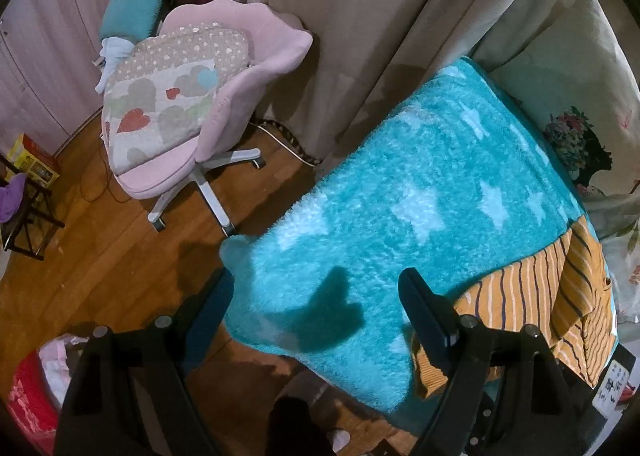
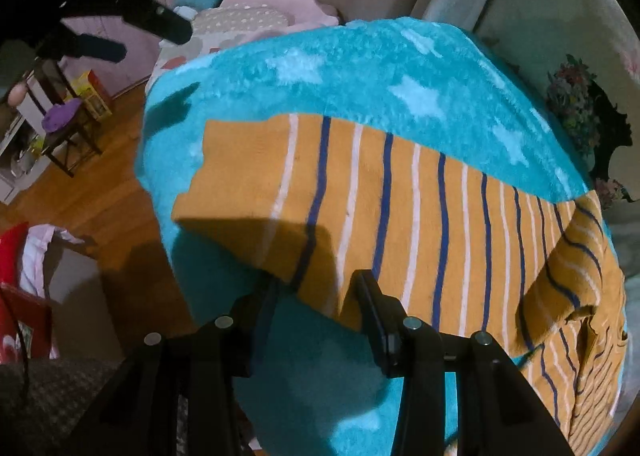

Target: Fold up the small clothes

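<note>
Teal blanket (image 2: 360,68) carries striped shirt (image 2: 400,224), long axis left-right, stripes crosswise. Left tool (image 1: 316,296) released; right tool (image 2: 316,288) unclenched, straddling shirt hem.

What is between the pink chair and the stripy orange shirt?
The fluffy teal blanket with white stars fills the stretch between the pink chair and stripy orange shirt, seen in the left view.

Pink swivel chair (image 1: 224,68) with heart-print cushion (image 1: 160,112) beside beige curtains (image 1: 360,16).
</note>
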{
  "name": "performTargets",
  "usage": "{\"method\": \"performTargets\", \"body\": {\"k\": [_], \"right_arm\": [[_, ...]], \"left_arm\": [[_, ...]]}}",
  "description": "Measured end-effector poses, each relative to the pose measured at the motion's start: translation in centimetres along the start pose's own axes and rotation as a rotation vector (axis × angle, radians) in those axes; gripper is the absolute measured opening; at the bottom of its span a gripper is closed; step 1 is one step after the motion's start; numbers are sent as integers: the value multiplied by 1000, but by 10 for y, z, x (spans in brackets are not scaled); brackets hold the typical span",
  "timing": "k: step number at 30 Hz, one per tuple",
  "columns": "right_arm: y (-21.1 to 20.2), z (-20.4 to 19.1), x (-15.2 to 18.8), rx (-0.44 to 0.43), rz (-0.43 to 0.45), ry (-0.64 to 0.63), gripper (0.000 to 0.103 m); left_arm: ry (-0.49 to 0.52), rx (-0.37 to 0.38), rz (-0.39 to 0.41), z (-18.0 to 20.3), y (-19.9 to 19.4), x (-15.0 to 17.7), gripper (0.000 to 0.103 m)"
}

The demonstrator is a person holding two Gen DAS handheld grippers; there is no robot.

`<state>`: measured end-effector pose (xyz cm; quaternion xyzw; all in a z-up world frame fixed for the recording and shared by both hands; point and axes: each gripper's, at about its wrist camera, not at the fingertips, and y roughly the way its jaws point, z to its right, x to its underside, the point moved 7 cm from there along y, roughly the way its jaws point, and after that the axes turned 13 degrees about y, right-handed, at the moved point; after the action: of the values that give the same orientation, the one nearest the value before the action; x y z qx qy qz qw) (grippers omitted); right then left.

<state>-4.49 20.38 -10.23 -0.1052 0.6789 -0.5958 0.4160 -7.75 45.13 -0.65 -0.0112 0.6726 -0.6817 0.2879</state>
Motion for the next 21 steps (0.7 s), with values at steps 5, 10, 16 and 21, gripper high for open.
{"method": "performTargets", "body": {"k": [5, 10, 16, 21], "right_arm": [[5, -12, -13, 69, 46, -22, 45], [11, -22, -26, 56, 60, -11, 18], [-13, 11, -57, -100, 66, 256, 10], [-67, 87, -86, -208, 186, 567, 10]], "left_arm": [[-3, 15, -5, -3, 2, -2, 84], [-4, 15, -5, -4, 4, -4, 84], [0, 15, 3, -5, 6, -14, 84], [58, 43, 14, 23, 8, -26, 84]]}}
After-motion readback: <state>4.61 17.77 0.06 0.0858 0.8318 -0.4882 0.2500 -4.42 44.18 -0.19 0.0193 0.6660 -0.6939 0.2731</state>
